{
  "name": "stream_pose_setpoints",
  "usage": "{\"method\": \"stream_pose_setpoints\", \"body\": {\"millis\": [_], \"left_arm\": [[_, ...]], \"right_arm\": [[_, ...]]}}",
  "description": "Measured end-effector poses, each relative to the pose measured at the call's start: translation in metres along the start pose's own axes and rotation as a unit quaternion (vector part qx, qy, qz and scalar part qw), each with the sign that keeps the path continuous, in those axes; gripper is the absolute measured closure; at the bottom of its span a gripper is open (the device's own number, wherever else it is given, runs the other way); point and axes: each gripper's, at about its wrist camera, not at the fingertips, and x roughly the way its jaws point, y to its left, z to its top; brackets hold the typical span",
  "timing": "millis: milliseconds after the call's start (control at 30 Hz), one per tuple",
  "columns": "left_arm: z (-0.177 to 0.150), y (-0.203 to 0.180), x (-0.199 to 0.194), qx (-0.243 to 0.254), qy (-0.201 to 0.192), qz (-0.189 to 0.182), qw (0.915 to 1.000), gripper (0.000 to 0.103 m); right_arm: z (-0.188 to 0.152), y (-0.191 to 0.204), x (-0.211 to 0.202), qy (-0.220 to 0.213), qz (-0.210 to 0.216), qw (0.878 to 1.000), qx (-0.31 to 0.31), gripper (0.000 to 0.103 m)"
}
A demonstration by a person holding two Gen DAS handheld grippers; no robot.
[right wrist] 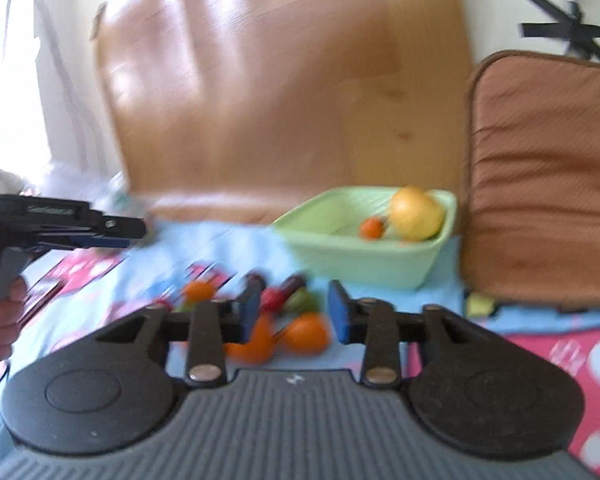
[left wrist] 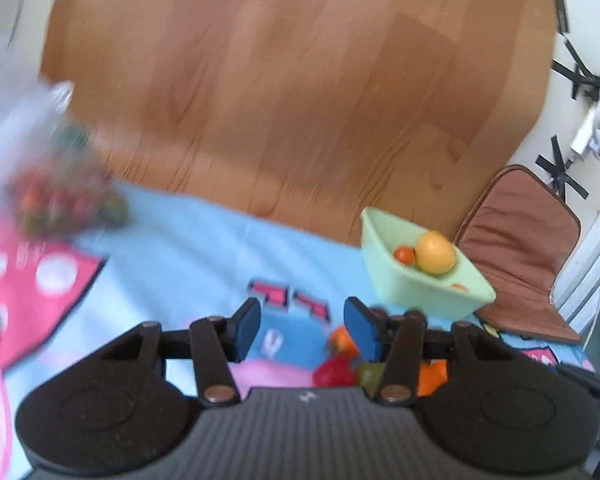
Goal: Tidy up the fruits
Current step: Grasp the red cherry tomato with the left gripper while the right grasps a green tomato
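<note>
Both views motion-blurred, so fine detail is unreliable. Fruits lie on a blue-and-pink printed cloth (right wrist: pixel 228 240) spread over a wooden floor (left wrist: pixel 300 100), so "worktop" does not fit here.

Green basin (right wrist: pixel 364 240) sits at the cloth's far edge, just beside a brown cushion (right wrist: pixel 548 184). It already holds a large yellow fruit (right wrist: pixel 416 214) and a small orange fruit (right wrist: pixel 371 227) touching it, so the basin reads as the sorting target.

Loose pile (right wrist: pixel 284 312) remains on the cloth, near the basin on its near side: orange fruits, a red one, a green one; exact count unclear from blur.

Right hand-held gripper (right wrist: pixel 294 312): jaws wide apart, nothing between them, aimed low at the pile with an orange fruit (right wrist: pixel 306 334) showing in the gap. Likely lining up a pick.

Left hand-held gripper (left wrist: pixel 302 328): also spread wide and empty, above the cloth, with the pile off to its right side. It seems to be held clear to leave the right one room.

Clear bag of mixed fruit (left wrist: pixel 56 184) sits at the cloth's far left edge, well apart from the basin; contents too blurred to name.

Judgement: task partly done, most fruit not yet moved.
</note>
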Motion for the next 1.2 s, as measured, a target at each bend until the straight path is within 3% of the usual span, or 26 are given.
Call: {"method": "stream_pose_setpoints", "body": {"millis": [133, 267, 367, 467, 633, 733, 767, 833, 933, 1067, 1200], "left_arm": [[-0.011, 0.010, 0.011, -0.022, 0.018, -0.016, 0.9995, 0.058], [-0.017, 0.013, 0.015, -0.025, 0.025, -0.052, 0.9980, 0.058], [-0.018, 0.011, 0.018, -0.027, 0.031, -0.085, 0.9956, 0.058], [-0.019, 0.010, 0.024, -0.028, 0.043, -0.103, 0.9934, 0.058], [-0.022, 0.018, 0.041, -0.055, 0.077, -0.119, 0.9884, 0.058], [-0.023, 0.019, 0.042, -0.057, 0.078, -0.127, 0.9873, 0.058], [-0.023, 0.019, 0.042, -0.056, 0.077, -0.126, 0.9874, 0.058], [-0.024, 0.019, 0.041, -0.054, 0.075, -0.126, 0.9878, 0.058], [-0.024, 0.017, 0.038, -0.045, 0.062, -0.116, 0.9903, 0.059], [-0.025, 0.013, 0.039, -0.033, 0.063, -0.098, 0.9926, 0.073], [-0.028, -0.004, 0.039, 0.017, 0.055, -0.067, 0.9961, 0.073]], "right_arm": [[-0.009, 0.039, -0.001, 0.016, 0.026, 0.998, -0.048, 0.074], [-0.006, 0.073, 0.011, 0.015, 0.010, 0.986, -0.164, 0.074], [0.006, 0.089, 0.033, 0.025, 0.003, 0.967, -0.253, 0.074], [0.015, 0.099, 0.061, 0.062, 0.017, 0.946, -0.317, 0.073], [0.012, 0.106, 0.093, 0.122, 0.040, 0.914, -0.385, 0.072], [0.006, 0.109, 0.106, 0.144, 0.029, 0.896, -0.420, 0.065], [0.006, 0.108, 0.109, 0.142, 0.026, 0.894, -0.423, 0.065], [0.009, 0.104, 0.113, 0.148, 0.024, 0.893, -0.424, 0.073], [0.010, 0.101, 0.098, 0.111, 0.013, 0.900, -0.422, 0.073], [0.014, 0.085, 0.061, 0.052, -0.011, 0.931, -0.361, 0.073], [0.009, 0.055, 0.015, 0.018, -0.020, 0.971, -0.238, 0.073]]}}
